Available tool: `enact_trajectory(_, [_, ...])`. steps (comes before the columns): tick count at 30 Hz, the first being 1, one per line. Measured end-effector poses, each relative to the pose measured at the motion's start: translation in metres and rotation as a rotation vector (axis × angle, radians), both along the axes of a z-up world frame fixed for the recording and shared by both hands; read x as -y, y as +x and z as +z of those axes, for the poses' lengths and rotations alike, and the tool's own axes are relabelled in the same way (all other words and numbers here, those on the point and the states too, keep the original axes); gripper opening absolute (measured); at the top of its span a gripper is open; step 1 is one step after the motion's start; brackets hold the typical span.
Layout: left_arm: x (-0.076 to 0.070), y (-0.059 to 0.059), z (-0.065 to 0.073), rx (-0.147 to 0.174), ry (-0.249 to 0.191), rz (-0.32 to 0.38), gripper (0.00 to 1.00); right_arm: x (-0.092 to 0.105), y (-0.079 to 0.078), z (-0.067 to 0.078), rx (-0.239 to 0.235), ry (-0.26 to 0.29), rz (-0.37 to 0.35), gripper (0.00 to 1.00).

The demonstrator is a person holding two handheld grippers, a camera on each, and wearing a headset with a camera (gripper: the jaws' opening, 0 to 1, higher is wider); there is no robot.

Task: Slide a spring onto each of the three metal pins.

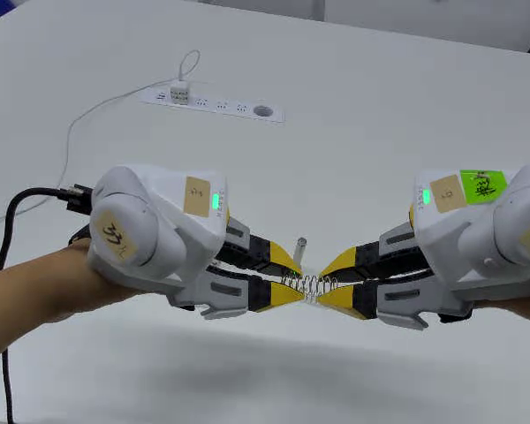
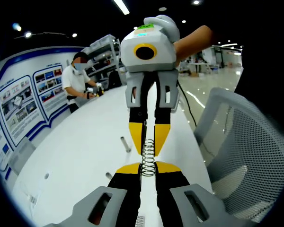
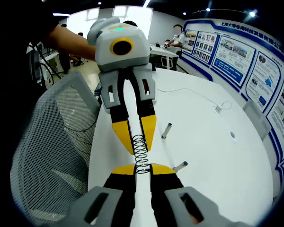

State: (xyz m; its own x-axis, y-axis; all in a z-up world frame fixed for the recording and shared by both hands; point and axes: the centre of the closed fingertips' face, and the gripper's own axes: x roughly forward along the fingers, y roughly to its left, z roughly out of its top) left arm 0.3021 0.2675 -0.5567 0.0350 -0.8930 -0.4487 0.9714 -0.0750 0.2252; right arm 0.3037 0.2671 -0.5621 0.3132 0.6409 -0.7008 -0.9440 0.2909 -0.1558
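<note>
Two hand-held grippers meet tip to tip above a white table, sharing one small coil spring held in the air between them. The left hand-held gripper has its jaws pressed onto one end of the spring, and the right hand-held gripper pinches the other end. The task looks barely begun: every metal pin in sight is bare, and this spring is not yet on one. In the head view, one upright pin stands on the table just behind the spring, with a white power strip well beyond it. The right gripper view brings in two pins, a farther pin and a nearer pin, both near the spring. The left gripper view adds a mesh chair back along the table's edge.
</note>
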Motion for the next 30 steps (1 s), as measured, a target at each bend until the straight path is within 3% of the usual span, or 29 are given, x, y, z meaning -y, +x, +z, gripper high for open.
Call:
enact_trajectory(4, [0.003, 0.008, 0.005, 0.048, -0.007, 0.012, 0.10, 0.002, 0.007, 0.009, 0.011, 0.018, -0.016, 0.11])
enact_trajectory(9, [0.003, 0.013, 0.008, 0.064, -0.013, 0.024, 0.10, 0.000, 0.010, 0.020, 0.039, 0.043, -0.005, 0.11])
enact_trajectory(14, [0.000, 0.016, 0.007, 0.096, 0.015, 0.026, 0.10, -0.011, 0.008, 0.030, 0.035, 0.100, 0.008, 0.11])
enact_trajectory(30, [-0.003, 0.014, 0.006, 0.043, 0.005, 0.060, 0.10, -0.028, 0.007, 0.042, 0.001, 0.212, -0.035, 0.11])
